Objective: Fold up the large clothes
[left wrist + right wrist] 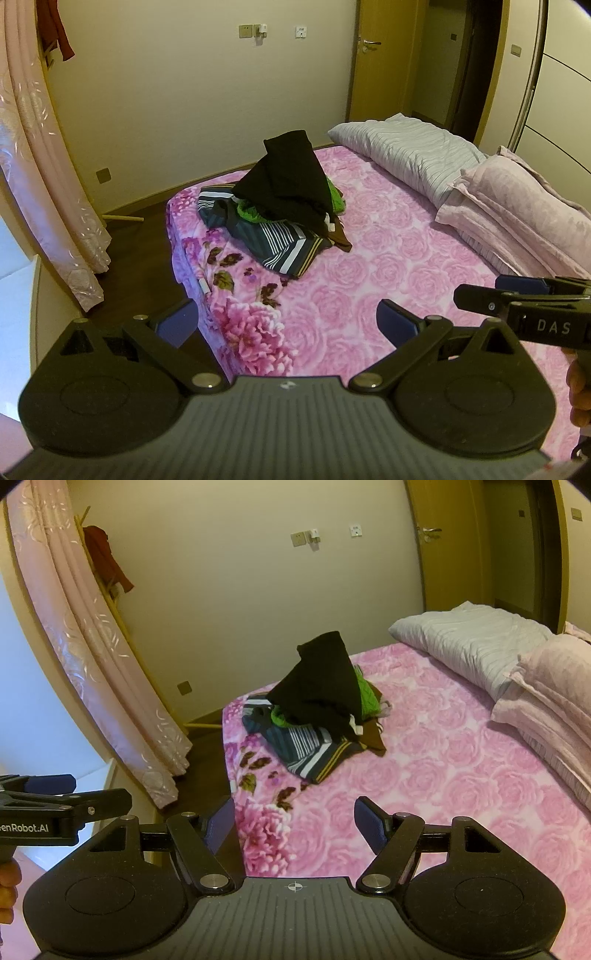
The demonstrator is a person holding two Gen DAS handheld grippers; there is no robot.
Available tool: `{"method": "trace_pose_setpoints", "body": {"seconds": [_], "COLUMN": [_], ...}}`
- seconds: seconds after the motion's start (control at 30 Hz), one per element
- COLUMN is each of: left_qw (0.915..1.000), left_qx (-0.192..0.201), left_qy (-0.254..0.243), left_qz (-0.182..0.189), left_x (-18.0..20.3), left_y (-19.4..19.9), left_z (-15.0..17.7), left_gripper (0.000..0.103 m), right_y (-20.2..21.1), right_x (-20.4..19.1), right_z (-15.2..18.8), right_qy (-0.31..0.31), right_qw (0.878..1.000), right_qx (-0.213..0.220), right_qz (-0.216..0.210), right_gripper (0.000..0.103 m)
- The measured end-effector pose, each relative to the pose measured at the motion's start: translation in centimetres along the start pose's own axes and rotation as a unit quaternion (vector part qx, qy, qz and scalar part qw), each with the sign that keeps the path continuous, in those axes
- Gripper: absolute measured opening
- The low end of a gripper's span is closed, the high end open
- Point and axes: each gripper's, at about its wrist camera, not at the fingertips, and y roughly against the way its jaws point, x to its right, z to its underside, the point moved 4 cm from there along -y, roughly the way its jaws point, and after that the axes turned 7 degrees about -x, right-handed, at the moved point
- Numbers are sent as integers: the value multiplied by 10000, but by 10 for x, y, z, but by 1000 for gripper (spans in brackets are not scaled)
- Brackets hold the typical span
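So the big pink rose-print bedspread (388,258) fills most of the view, with a heap of unfolded clothes (280,218) sitting at about 12 o'clock from both grippers, well apart from them. On top is a black soft garment (291,177), peaked up like a tent. It looks light, floppy and not slippery, so I'd pinch it at an edge or corner near the peak. Under it lies a dark striped knit (284,247). Left gripper (288,325) and right gripper (295,823) both have fingers spread wide, nothing between them.
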Motion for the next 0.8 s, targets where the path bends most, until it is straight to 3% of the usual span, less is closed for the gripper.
{"method": "trace_pose_setpoints", "body": {"seconds": [0.3, 0.8], "left_qw": [10000, 9995], "left_qx": [-59, -203], "left_qy": [11, -197], "left_qz": [-23, 131], "left_x": [-3, -10], "left_y": [-5, -44], "left_z": [-3, -38], "left_gripper": [101, 101], "right_y": [-6, -34], "right_x": [3, 14], "right_z": [-2, -26], "right_qy": [-37, -193], "right_qw": [10000, 9994], "right_qx": [-52, -137], "right_qz": [51, 243], "right_gripper": [68, 69]}}
